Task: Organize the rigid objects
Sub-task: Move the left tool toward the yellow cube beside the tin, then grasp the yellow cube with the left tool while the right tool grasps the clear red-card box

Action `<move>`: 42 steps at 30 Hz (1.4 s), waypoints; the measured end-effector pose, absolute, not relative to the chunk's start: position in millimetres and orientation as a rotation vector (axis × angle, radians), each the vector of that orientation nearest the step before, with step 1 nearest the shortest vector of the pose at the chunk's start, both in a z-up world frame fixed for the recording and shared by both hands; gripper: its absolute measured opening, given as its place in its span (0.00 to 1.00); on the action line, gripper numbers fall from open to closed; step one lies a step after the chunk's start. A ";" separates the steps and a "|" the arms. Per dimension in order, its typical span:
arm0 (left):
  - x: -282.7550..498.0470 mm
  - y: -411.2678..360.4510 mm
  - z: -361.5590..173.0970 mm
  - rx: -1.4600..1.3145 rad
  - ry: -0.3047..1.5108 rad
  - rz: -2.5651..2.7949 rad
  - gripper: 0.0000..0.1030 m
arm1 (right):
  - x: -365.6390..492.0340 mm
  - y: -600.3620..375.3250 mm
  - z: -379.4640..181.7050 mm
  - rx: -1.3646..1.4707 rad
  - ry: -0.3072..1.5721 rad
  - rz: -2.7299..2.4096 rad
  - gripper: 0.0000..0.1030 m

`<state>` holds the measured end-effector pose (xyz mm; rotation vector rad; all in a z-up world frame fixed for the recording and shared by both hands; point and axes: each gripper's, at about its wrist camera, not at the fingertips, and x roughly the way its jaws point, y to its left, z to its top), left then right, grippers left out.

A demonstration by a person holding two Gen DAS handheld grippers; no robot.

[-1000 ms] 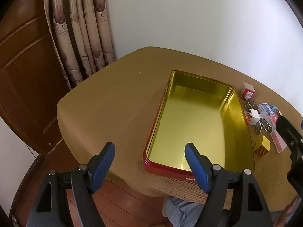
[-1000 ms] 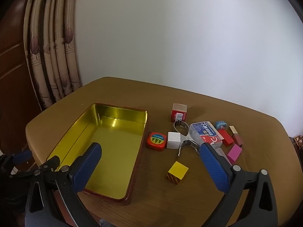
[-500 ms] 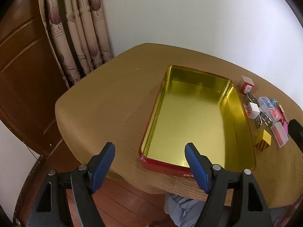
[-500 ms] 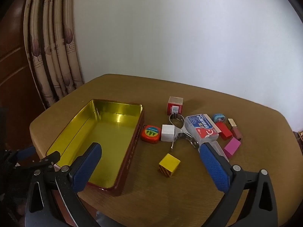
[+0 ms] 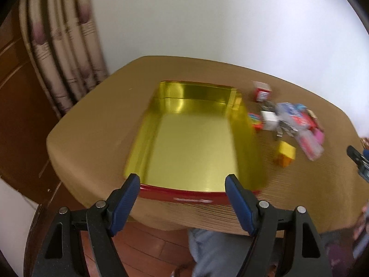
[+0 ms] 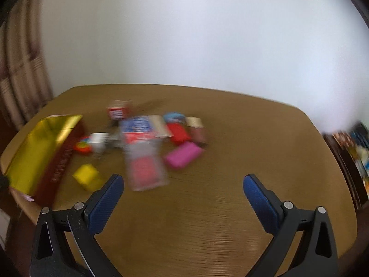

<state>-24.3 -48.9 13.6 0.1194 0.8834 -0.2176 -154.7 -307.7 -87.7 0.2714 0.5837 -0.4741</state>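
The red tin tray with a gold interior (image 5: 196, 143) sits empty on the brown tabletop (image 6: 207, 207), ready to receive the blurred small rigid items (image 6: 147, 143) just beside it; both the left gripper (image 5: 183, 195) and right gripper (image 6: 183, 191) hold their jaws wide apart, empty.

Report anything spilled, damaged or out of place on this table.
Nothing looks spilled or broken. The gold-lined red tin holds nothing, while the small rigid items lie in a loose clutter beside it on the brown table. Blur hides detail.

**Blur and cut-offs across both views**

The pile of small things (image 6: 159, 138) beside the tin (image 6: 34, 152) is smeared by motion; labels cannot be read. The tin's lettering (image 5: 192, 200) is illegible. The right gripper (image 5: 358, 161) shows only as a sliver at the frame's edge.
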 end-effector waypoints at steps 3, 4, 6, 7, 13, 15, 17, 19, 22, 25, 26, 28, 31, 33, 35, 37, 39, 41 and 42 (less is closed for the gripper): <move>-29.7 -67.6 19.3 0.104 0.919 -0.330 0.76 | -164.2 -339.2 -99.4 0.314 0.597 -0.523 1.00; -31.0 -77.9 19.4 0.106 0.939 -0.374 0.76 | -167.1 -351.1 -102.9 0.324 0.597 -0.548 1.00; -32.1 -101.5 20.1 0.134 0.957 -0.430 0.76 | -168.3 -363.1 -108.3 0.332 0.598 -0.569 1.00; -32.9 -114.4 20.8 0.160 0.949 -0.437 0.76 | -168.6 -369.9 -112.8 0.336 0.603 -0.580 1.00; -25.3 -177.9 20.1 0.265 0.926 -0.555 0.76 | -166.3 -383.4 -137.4 0.330 0.639 -0.595 1.00; -16.1 -188.1 16.3 0.265 0.951 -0.586 0.76 | -166.0 -386.2 -145.2 0.335 0.659 -0.590 1.00; -4.4 -199.5 7.4 0.271 0.991 -0.585 0.76 | -164.3 -389.0 -149.1 0.349 0.667 -0.567 1.00; 5.1 -207.2 -0.4 0.267 1.020 -0.594 0.76 | -163.2 -389.7 -149.1 0.341 0.661 -0.565 1.00; 12.6 -215.6 -9.6 0.277 1.031 -0.601 0.76 | -159.8 -391.7 -153.4 0.363 0.671 -0.540 1.00; 18.7 -219.2 -20.2 0.306 1.039 -0.584 0.76 | -160.2 -394.6 -154.4 0.389 0.665 -0.525 1.00; 20.3 -219.7 -23.1 0.311 1.041 -0.584 0.76 | -159.8 -395.2 -155.0 0.396 0.666 -0.521 1.00; 24.9 -221.1 -29.5 0.321 1.050 -0.580 0.76 | -158.7 -395.3 -155.3 0.402 0.664 -0.518 1.00; 29.2 -222.1 -36.0 0.326 1.045 -0.578 0.74 | -155.7 -392.9 -154.7 0.388 0.669 -0.515 1.00; 33.0 -224.3 -42.2 0.333 1.065 -0.588 0.49 | -152.8 -389.7 -154.4 0.372 0.672 -0.510 1.00; 40.2 -227.7 -52.7 0.334 1.111 -0.592 0.29 | -151.2 -387.6 -154.2 0.353 0.673 -0.509 1.00; 43.8 -225.3 -59.6 0.314 1.125 -0.584 0.29 | -150.4 -386.8 -154.2 0.345 0.675 -0.505 1.00; 41.5 -224.5 -59.3 0.311 1.107 -0.599 0.29 | -149.8 -387.3 -154.4 0.345 0.677 -0.500 1.00; 38.2 -223.9 -58.7 0.309 1.102 -0.603 0.29 | -149.4 -388.2 -154.8 0.345 0.682 -0.493 1.00; 34.7 -223.1 -56.1 0.303 1.095 -0.603 0.29 | -149.1 -387.9 -154.6 0.344 0.683 -0.487 1.00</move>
